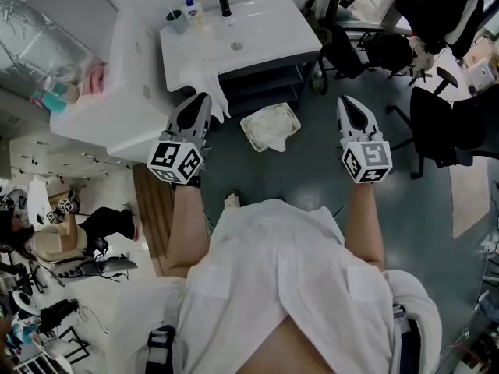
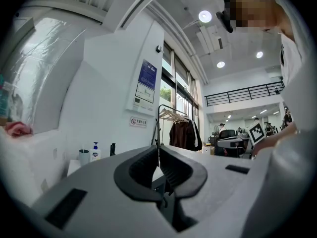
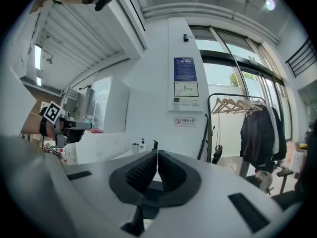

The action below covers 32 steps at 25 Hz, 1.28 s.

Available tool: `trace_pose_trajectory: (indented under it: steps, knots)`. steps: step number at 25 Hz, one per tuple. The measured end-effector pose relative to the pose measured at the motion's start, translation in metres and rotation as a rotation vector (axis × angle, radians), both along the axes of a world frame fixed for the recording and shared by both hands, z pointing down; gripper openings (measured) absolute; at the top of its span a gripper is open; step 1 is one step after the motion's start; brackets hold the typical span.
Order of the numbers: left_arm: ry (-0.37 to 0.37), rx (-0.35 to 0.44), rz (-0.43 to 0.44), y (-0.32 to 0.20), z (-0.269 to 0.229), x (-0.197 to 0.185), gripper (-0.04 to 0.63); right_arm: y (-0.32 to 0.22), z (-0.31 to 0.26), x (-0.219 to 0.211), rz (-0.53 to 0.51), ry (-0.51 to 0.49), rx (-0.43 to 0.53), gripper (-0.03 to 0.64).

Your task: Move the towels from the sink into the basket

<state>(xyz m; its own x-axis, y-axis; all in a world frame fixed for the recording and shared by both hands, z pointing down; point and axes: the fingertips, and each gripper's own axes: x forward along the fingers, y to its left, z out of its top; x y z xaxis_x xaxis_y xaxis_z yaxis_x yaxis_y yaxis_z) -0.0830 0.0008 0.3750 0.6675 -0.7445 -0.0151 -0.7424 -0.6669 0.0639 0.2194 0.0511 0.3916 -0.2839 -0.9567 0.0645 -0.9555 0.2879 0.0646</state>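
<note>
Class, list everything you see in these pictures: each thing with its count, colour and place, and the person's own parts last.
sink: one, white, top centre of the head view
draped towel: one, white, over the sink's front left corner
basket: one, white, on the floor before the sink
basket towel: white, inside the basket; count unclear
cup: one, grey, sink's back left
pump bottle: one, white, beside the cup
tap: one, black, sink's back edge
pink cloth: one, on the white unit left of the sink
chairs: at least two, black, right side
coat: one, white, on the person
left claw: grey, shut, empty
right claw: grey, shut, empty
</note>
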Motion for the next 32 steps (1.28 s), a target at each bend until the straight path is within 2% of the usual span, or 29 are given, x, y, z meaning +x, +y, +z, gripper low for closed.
trace_pose_trajectory:
  steps: [15,21,32]
  knots:
    - [0.002,-0.011,-0.002,0.001,0.007,0.013,0.023,0.0,0.009,0.011,-0.001,-0.022,-0.015,0.028]
    - [-0.025,-0.012,0.0,0.004,0.011,0.018,0.023,-0.005,0.013,0.012,-0.008,-0.03,-0.013,0.028]
    - [-0.02,-0.038,-0.044,-0.052,0.027,0.002,0.025,-0.059,0.02,0.0,-0.031,-0.003,-0.028,0.029]
